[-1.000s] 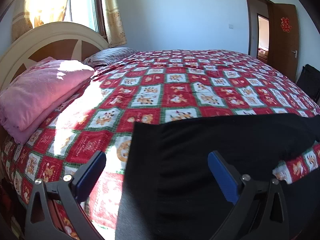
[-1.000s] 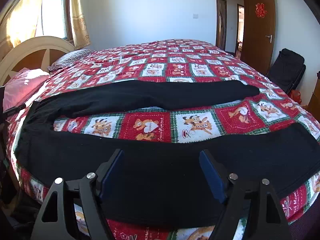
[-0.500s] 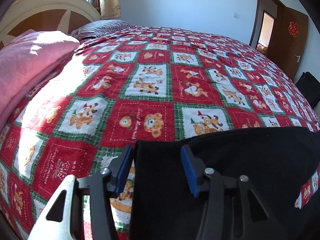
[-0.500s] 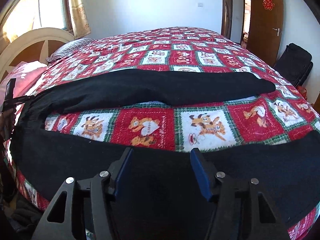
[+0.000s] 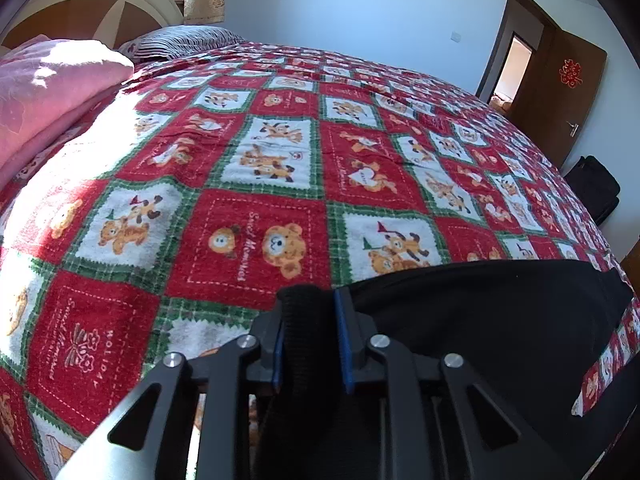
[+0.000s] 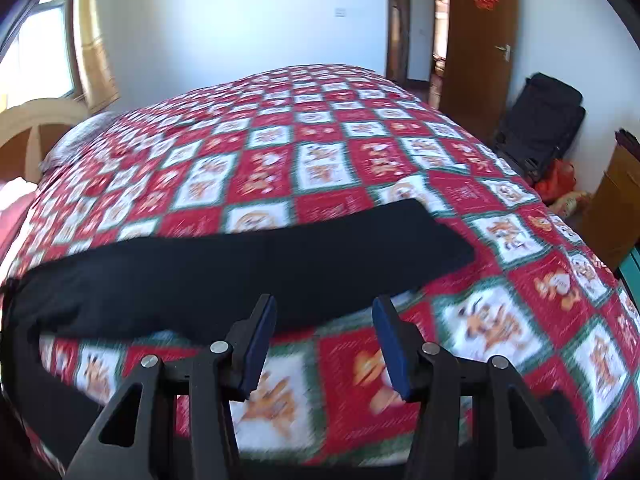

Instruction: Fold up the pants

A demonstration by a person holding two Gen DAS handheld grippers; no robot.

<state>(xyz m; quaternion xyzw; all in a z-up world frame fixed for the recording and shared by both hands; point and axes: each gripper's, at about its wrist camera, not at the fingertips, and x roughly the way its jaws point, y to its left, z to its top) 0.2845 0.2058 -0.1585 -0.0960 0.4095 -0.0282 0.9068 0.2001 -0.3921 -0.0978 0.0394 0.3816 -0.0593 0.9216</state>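
Observation:
Black pants [image 5: 480, 320] lie spread on the bed's red patterned quilt [image 5: 280, 160]. My left gripper [image 5: 308, 308] is shut on the pants' waistband corner, with black cloth bunched between the blue pads. In the right wrist view the far pant leg [image 6: 248, 264] stretches across the quilt [image 6: 320, 148]. The near leg shows only as dark cloth at the lower left [image 6: 24, 364]. My right gripper [image 6: 324, 320] is open and empty, above the quilt between the two legs. The right wrist view is blurred by motion.
A folded pink blanket [image 5: 48, 88] and a striped pillow [image 5: 180, 40] lie by the headboard [image 5: 80, 12] at the left. A black bag [image 6: 540, 128] and a cardboard box [image 6: 616, 208] stand on the floor at the right, near the brown door [image 6: 480, 36].
My left gripper has closed onto the waistband corner and pushed further onto the bed. My right gripper has risen and moved forward past the near leg, and its jaws have narrowed slightly.

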